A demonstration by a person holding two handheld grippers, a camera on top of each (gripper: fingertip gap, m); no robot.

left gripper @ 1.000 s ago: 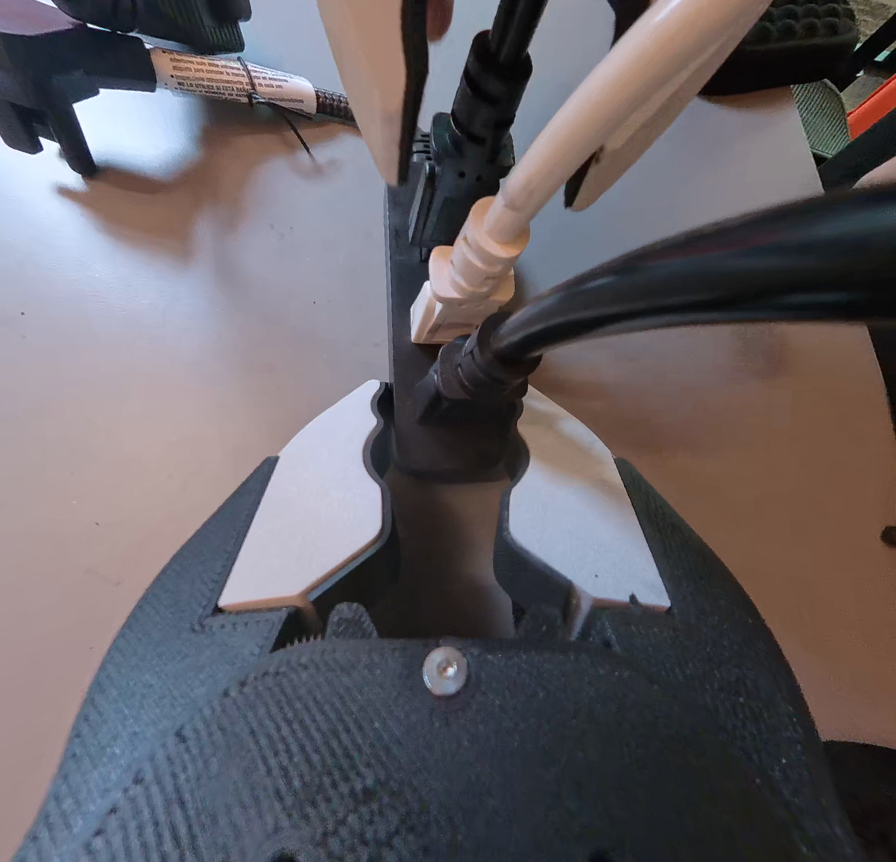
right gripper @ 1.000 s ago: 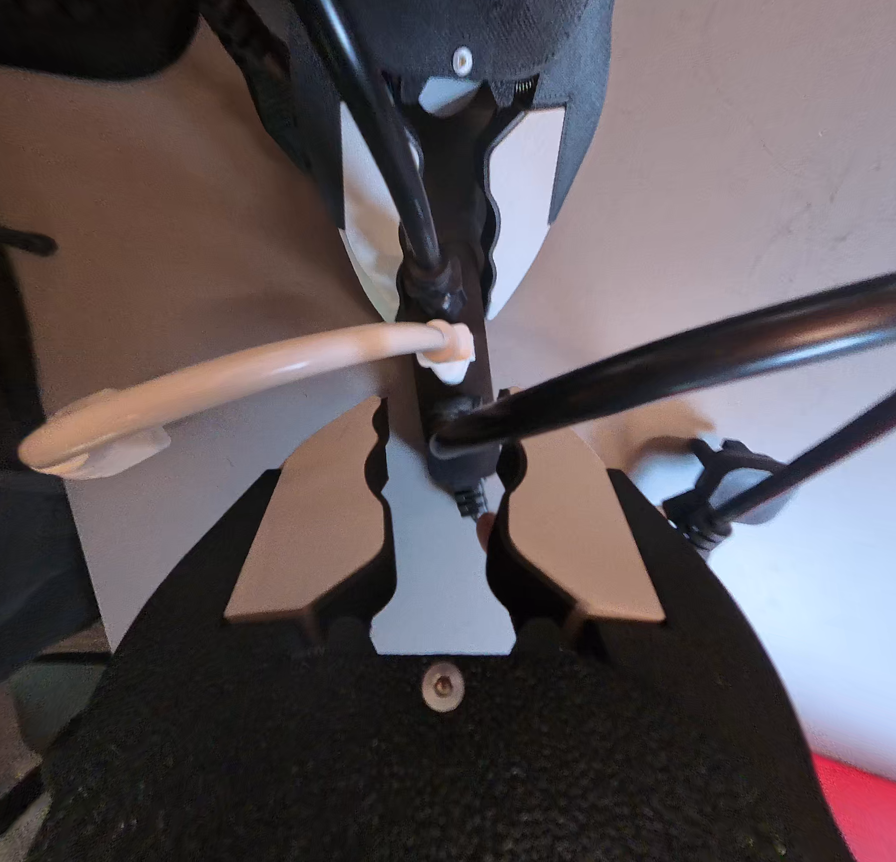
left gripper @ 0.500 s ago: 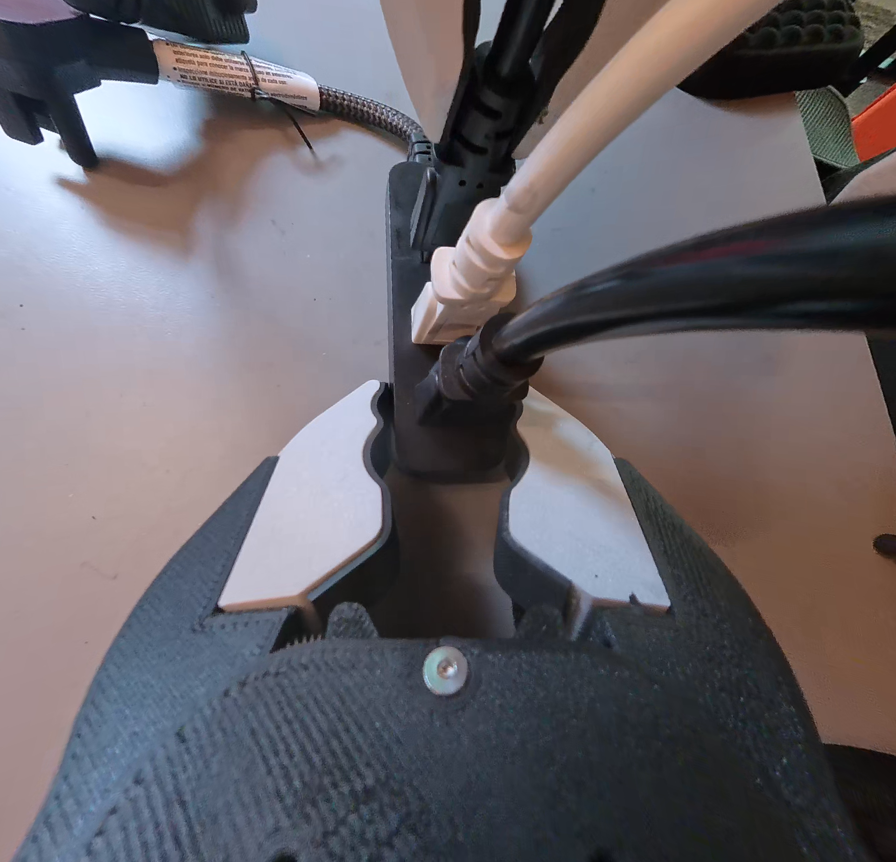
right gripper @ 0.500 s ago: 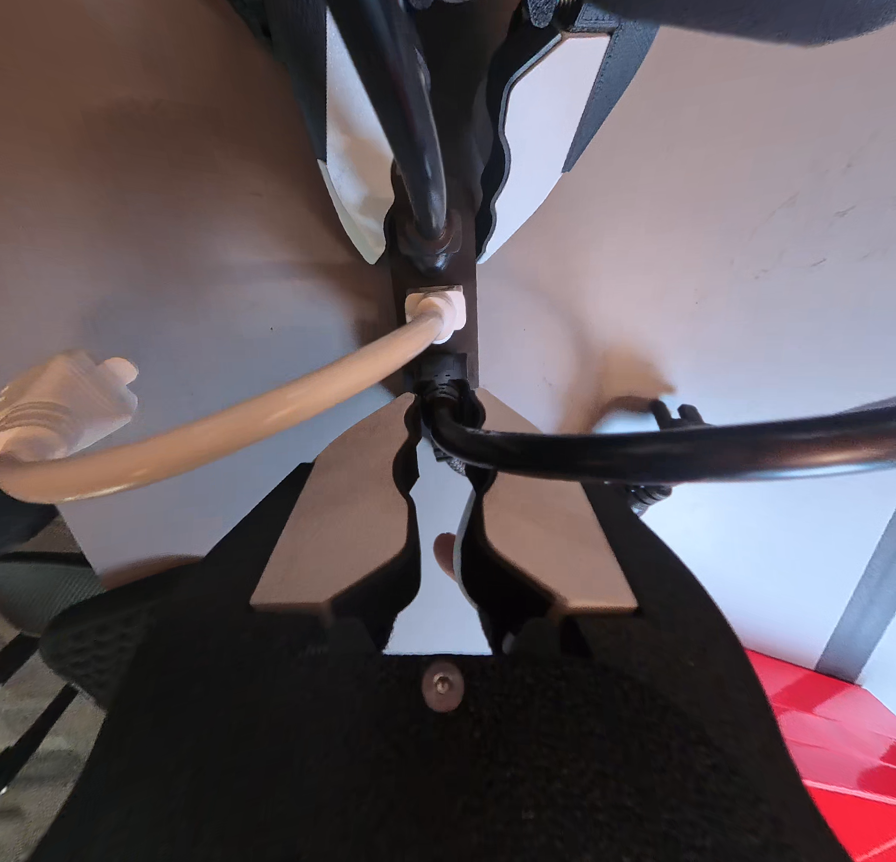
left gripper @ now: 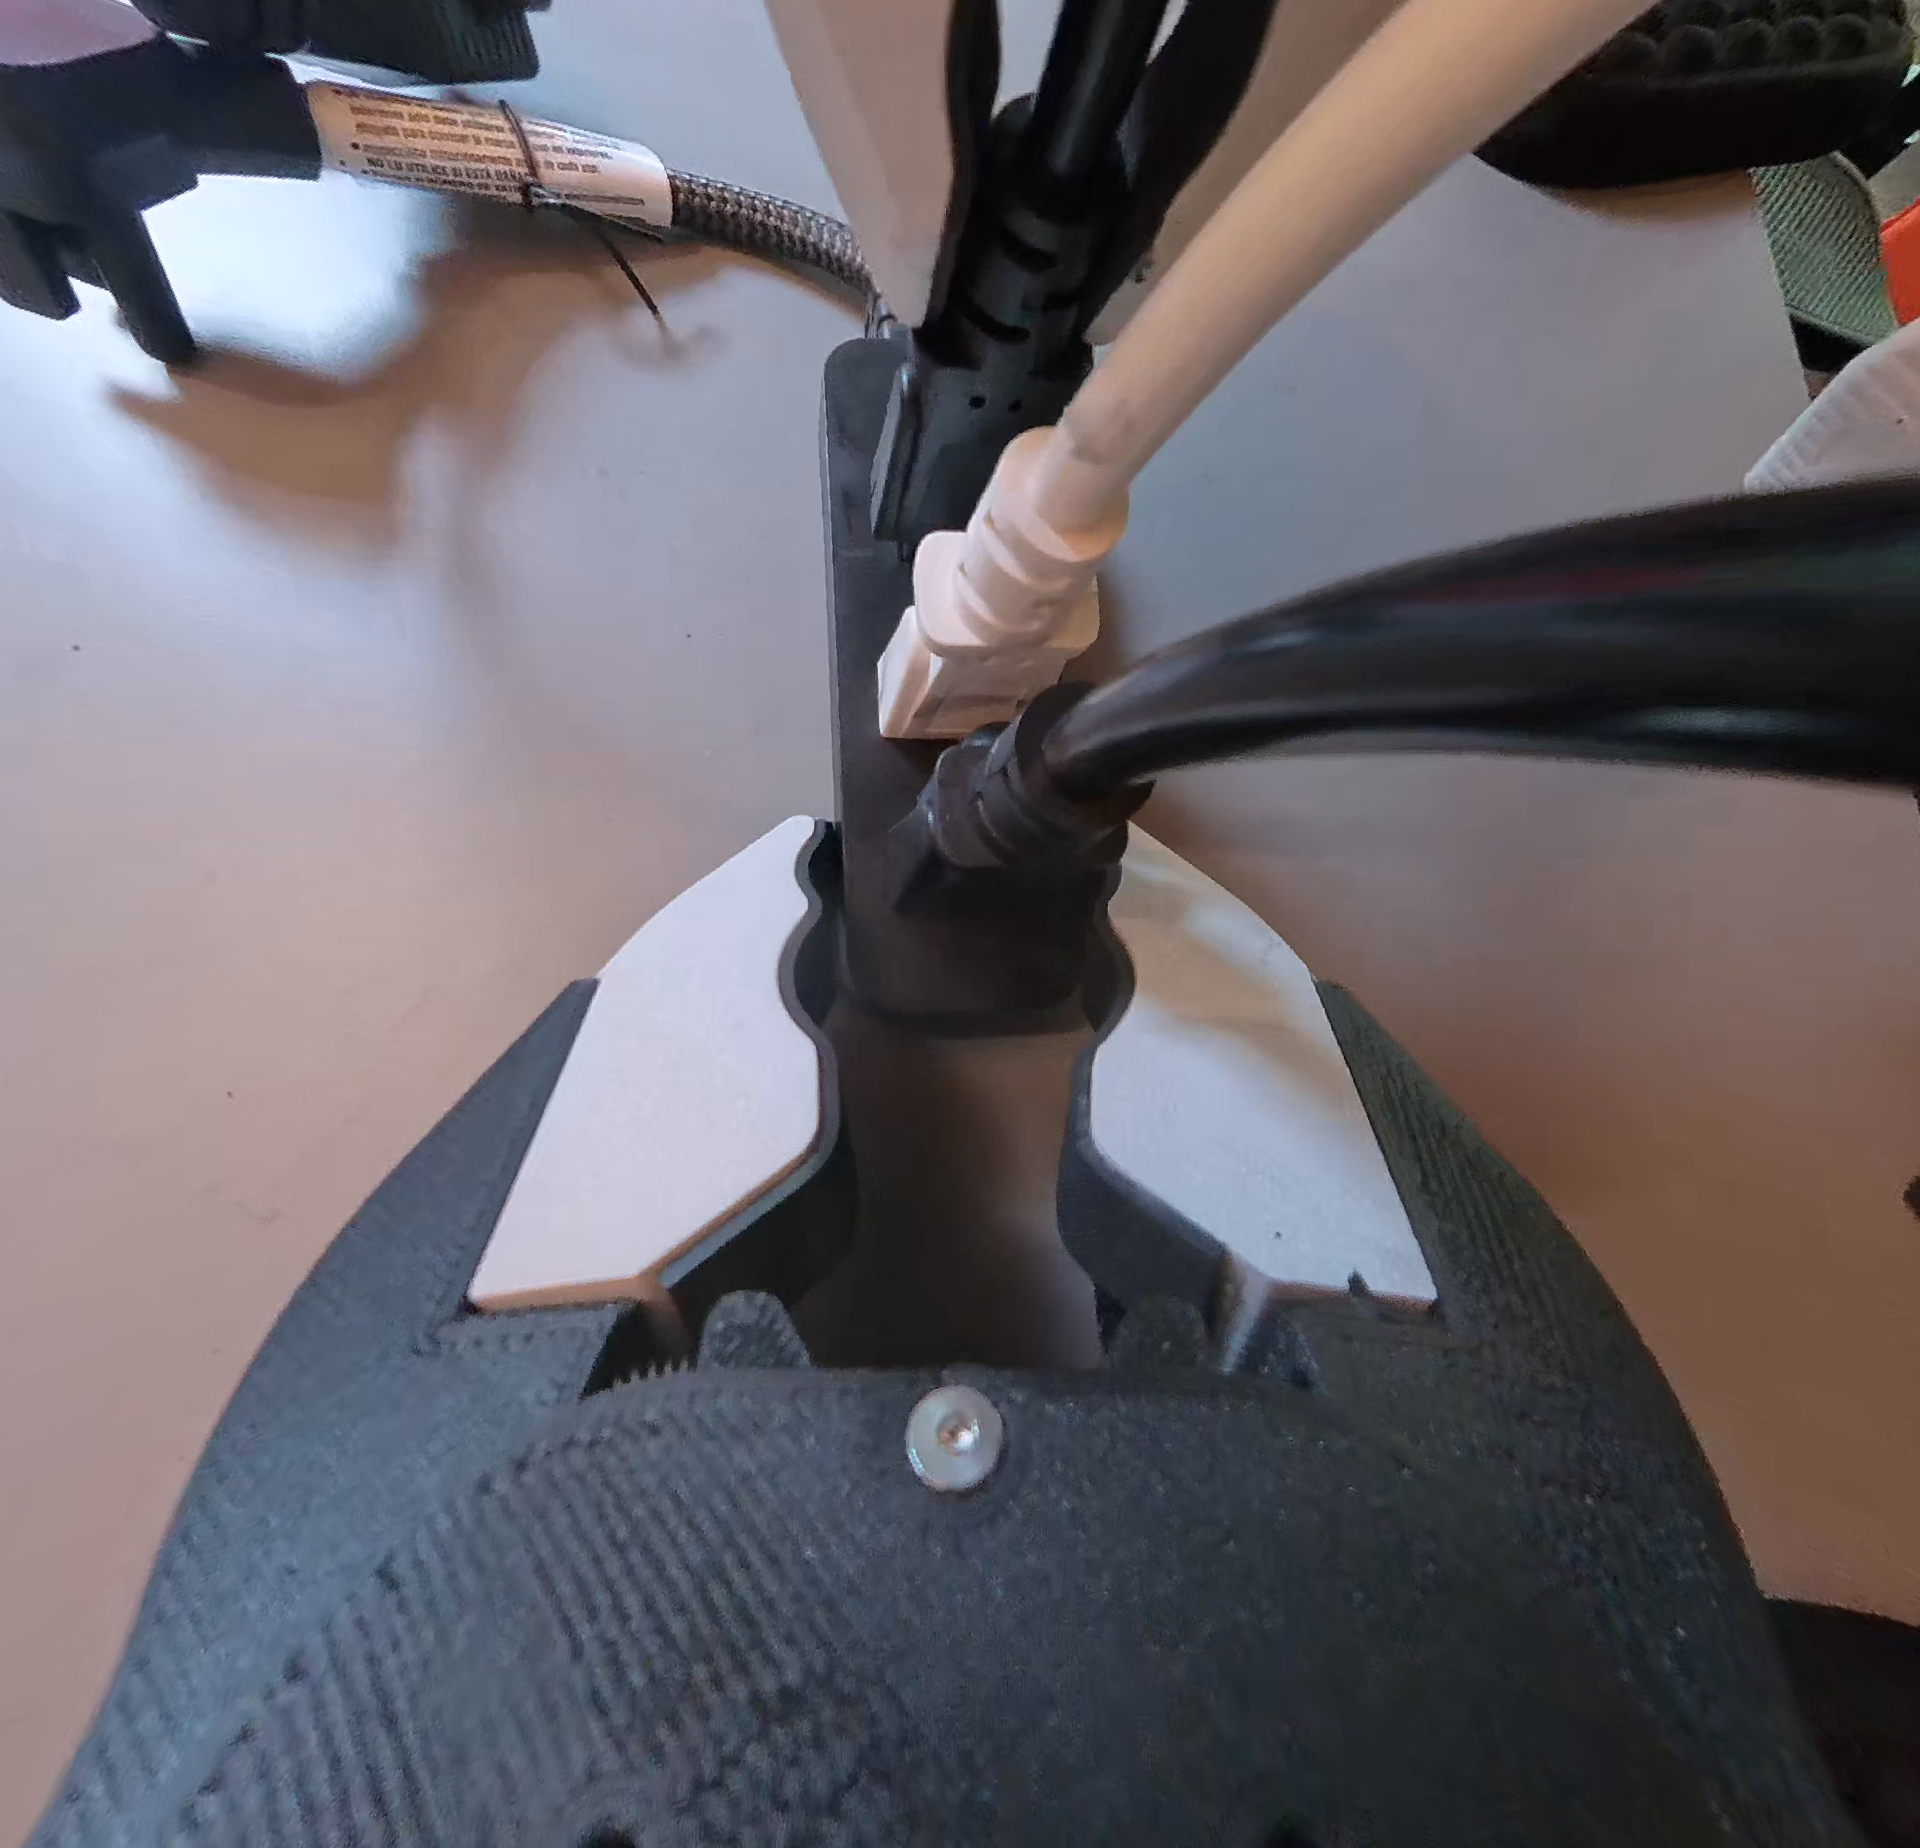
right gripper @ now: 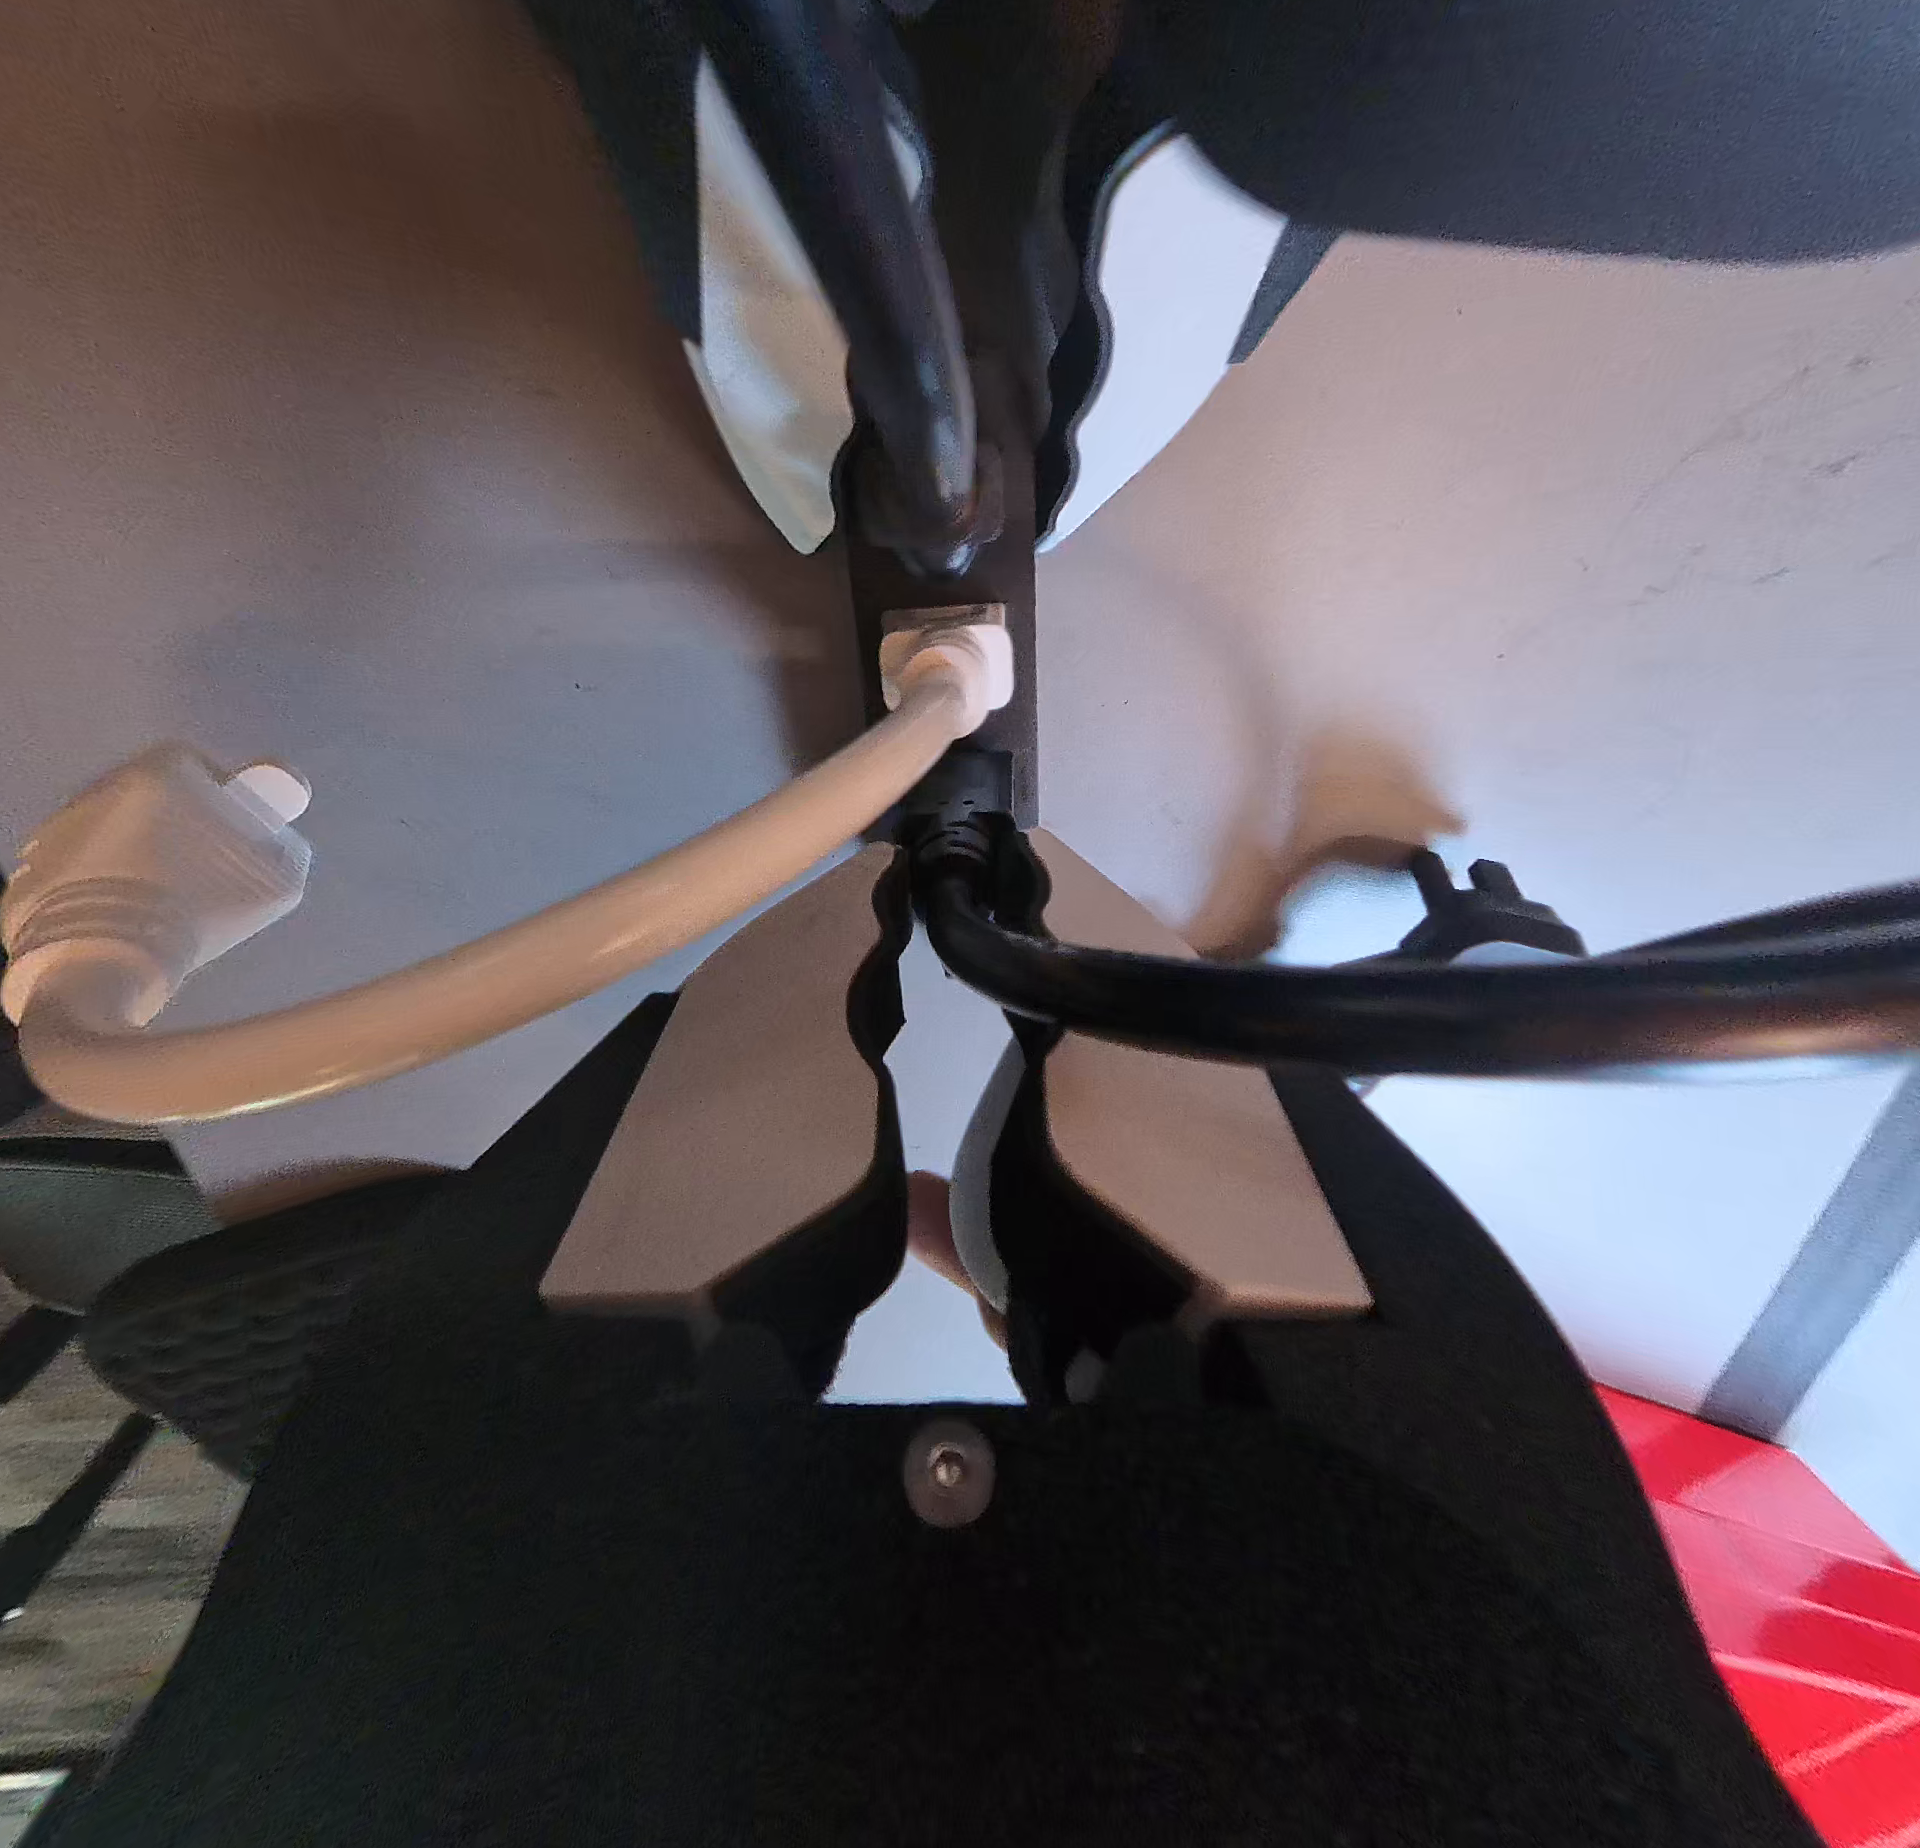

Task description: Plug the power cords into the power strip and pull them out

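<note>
The black power strip (left gripper: 862, 655) lay flat on the desk (left gripper: 364, 707), well in from its edges, with three cords seated in a row along it. The left gripper (left gripper: 961, 925) had its jaws clenched on the near end of the strip, bracing it. The right gripper (right gripper: 961, 894) had its jaws closed around the far black plug (right gripper: 961, 811), gripping at the ribbed strain relief where its cord (right gripper: 1351, 998) bent sideways. The white plug (left gripper: 987, 645) sat in the middle socket, another black plug (left gripper: 987, 832) beside the left jaws. The plugs looked rigid, held firmly by socket friction; the cords seemed stiff and springy. A pull would probably do best on the moulded plug body, straight out, not on the cable.
</note>
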